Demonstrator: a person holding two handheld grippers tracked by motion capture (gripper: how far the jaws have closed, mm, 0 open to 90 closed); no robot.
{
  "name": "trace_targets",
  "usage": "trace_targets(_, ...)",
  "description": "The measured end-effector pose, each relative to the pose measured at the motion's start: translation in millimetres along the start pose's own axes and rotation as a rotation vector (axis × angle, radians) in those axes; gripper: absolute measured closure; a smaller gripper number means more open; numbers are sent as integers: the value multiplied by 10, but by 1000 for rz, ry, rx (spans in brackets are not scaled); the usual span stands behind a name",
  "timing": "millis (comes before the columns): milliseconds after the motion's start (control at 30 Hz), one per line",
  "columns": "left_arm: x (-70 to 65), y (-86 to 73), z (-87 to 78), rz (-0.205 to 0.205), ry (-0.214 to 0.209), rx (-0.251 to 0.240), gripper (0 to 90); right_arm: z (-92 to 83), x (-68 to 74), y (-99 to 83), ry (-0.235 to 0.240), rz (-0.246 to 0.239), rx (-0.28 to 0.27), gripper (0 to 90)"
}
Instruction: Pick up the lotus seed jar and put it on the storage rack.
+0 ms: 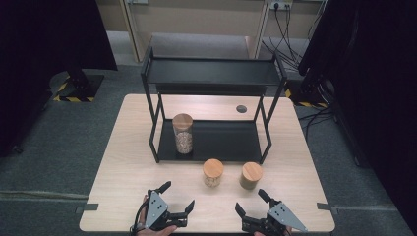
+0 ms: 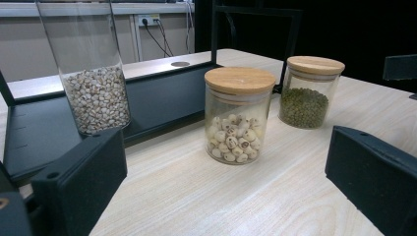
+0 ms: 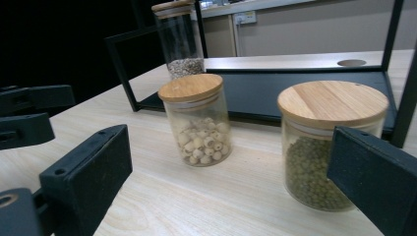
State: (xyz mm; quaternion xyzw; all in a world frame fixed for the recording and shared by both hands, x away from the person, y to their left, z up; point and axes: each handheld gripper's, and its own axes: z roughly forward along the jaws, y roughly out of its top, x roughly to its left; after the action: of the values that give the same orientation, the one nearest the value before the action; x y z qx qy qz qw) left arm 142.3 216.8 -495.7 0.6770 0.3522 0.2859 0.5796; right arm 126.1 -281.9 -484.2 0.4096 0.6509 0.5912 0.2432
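Three jars made up the work. The tall jar [image 1: 183, 133] of pale grain already stood upright on the lower shelf [image 1: 231, 142] of the black rack [image 1: 211, 71], toward its left end. The other two, both short with wooden lids, still sat on the table [image 1: 118, 187] just in front of the rack: the seed jar [image 1: 213, 172] with its round whitish seeds, and just to its right, apart from it, the bean jar [image 1: 251, 175] filled with green beans.

The left gripper [image 1: 178, 198] hovered near the table's front edge, jaws spread wide and empty, facing the seed jar [image 2: 239, 115] with the bean jar [image 2: 310, 92] beyond. The right gripper [image 1: 251, 201] waited likewise, jaws wide apart and holding nothing, with the bean jar [image 3: 330, 142] close ahead and the seed jar [image 3: 197, 119] a little further off.

By my judgement, roughly a third of the shelving was done: one jar placed, two left to grasp and lift onto the rack, where the lower shelf had free space to the right of the tall jar.
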Motion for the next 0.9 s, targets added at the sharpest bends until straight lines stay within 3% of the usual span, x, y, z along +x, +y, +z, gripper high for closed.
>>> trace_targets(900,0,-5,3,-9,-5,2,15,359,205,77,80,-68,30,41)
